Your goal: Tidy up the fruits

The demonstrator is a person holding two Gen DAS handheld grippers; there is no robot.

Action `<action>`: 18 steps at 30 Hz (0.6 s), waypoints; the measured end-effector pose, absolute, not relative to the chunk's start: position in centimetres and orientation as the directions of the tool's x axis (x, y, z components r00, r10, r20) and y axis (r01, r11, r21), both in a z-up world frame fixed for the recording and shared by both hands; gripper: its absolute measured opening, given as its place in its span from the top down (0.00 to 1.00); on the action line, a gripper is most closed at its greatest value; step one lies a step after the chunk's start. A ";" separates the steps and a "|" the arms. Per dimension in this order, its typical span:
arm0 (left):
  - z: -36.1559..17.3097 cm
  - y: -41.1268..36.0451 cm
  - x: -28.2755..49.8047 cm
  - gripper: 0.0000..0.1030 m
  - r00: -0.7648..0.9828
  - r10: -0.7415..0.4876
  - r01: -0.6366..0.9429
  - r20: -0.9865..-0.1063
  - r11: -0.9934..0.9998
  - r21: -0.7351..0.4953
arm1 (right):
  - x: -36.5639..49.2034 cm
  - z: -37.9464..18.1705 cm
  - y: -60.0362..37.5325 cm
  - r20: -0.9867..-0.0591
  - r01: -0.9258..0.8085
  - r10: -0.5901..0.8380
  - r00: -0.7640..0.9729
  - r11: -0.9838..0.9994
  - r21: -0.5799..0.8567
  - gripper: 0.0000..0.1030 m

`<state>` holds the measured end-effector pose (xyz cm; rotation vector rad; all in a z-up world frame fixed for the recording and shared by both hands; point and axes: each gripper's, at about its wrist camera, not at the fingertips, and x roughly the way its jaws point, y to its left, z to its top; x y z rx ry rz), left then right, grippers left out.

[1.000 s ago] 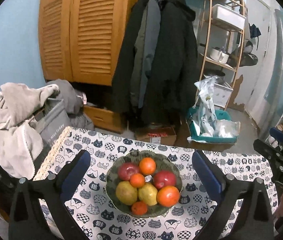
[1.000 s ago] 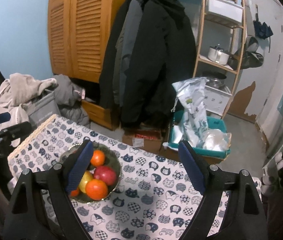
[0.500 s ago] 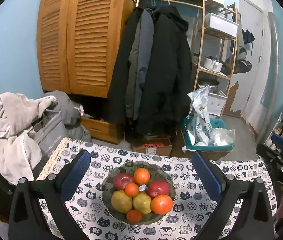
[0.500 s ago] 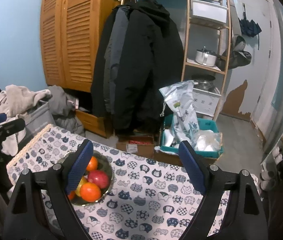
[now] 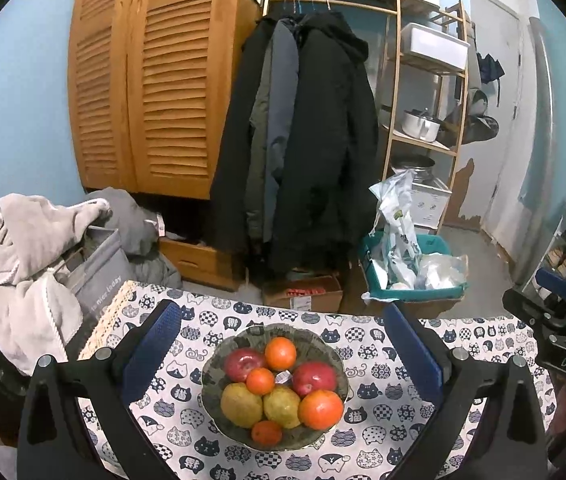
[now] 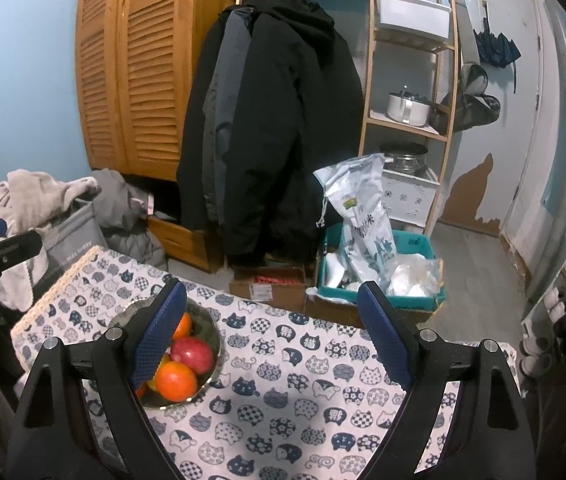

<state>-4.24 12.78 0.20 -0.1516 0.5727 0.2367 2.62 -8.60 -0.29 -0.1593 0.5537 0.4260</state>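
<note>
A glass bowl [image 5: 333,354] on the cat-print tablecloth holds several fruits: two red apples [image 5: 314,378], oranges [image 5: 280,353] and two yellow-green pears [image 5: 241,405]. My left gripper [image 5: 281,350] is open and empty, held above and in front of the bowl, its blue fingers either side of it. My right gripper [image 6: 273,332] is open and empty, to the right of the bowl [image 6: 209,330], whose left part is hidden behind my left finger [image 6: 159,334]. A red apple [image 6: 191,355] and an orange [image 6: 176,381] show there.
The table [image 6: 303,400] ends at a far edge, with a cardboard box [image 5: 303,296] and a teal crate of bags [image 5: 411,268] on the floor beyond. A grey bin with clothes [image 5: 43,272] stands at the left. Coats [image 5: 303,140] hang behind. The right gripper shows at the right edge [image 5: 563,336].
Both grippers have pulled back and risen a little, so the bowl sits lower and smaller in view. The fruits have not moved. Both stay open.
</note>
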 end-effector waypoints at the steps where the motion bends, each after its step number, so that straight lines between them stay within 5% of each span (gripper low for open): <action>1: 0.2 12.9 -4.2 0.01 0.814 0.179 -0.264 -0.553 0.962 -0.077 | 2.6 -0.3 -8.6 -0.540 -0.433 0.348 0.766 0.901 -0.033 0.16; 18: 0.1 13.3 -4.1 0.01 0.808 0.192 -0.281 -0.557 0.957 -0.077 | 2.5 -0.9 -8.1 -0.545 -0.441 0.352 0.761 0.897 -0.036 0.16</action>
